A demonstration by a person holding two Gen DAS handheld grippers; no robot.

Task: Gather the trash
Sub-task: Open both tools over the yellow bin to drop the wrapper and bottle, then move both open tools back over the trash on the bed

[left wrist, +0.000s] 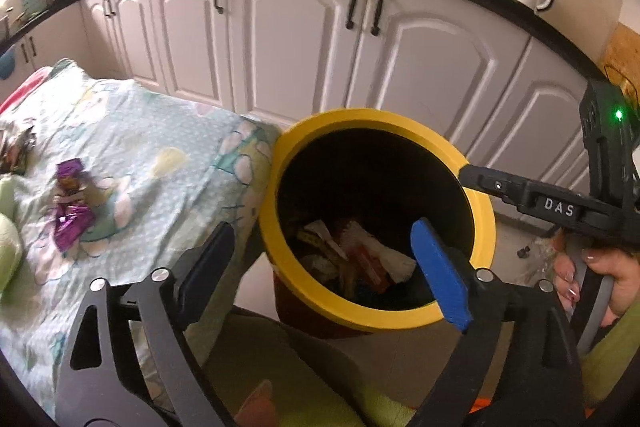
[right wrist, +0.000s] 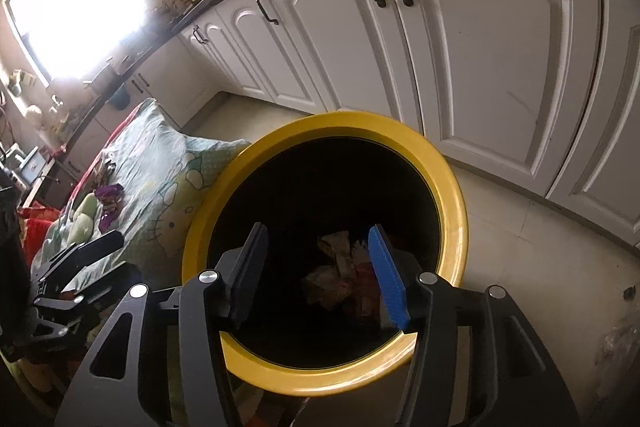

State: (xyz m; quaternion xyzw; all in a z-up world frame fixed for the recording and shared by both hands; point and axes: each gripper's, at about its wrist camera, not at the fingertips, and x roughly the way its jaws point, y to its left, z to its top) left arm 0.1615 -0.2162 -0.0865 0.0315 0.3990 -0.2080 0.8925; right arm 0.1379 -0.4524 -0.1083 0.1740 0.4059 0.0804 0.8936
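The only lettering I could read was "DAS", white capitals on a small dark plate on the side of my right hand-held gripper (left wrist: 560, 209), seen from the left wrist camera. The purple wrapper (left wrist: 72, 207) on the bed sheet (left wrist: 160, 147) carried print, but it was too small and crumpled for me to read.

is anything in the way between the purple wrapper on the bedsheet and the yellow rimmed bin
Nothing visible blocks it. The crumpled purple foil wrapper lies in the open on the patterned bedsheet, and the round yellow-rimmed bin stands against the sheet's edge, mouth open with no lid. The left gripper hangs open, empty.
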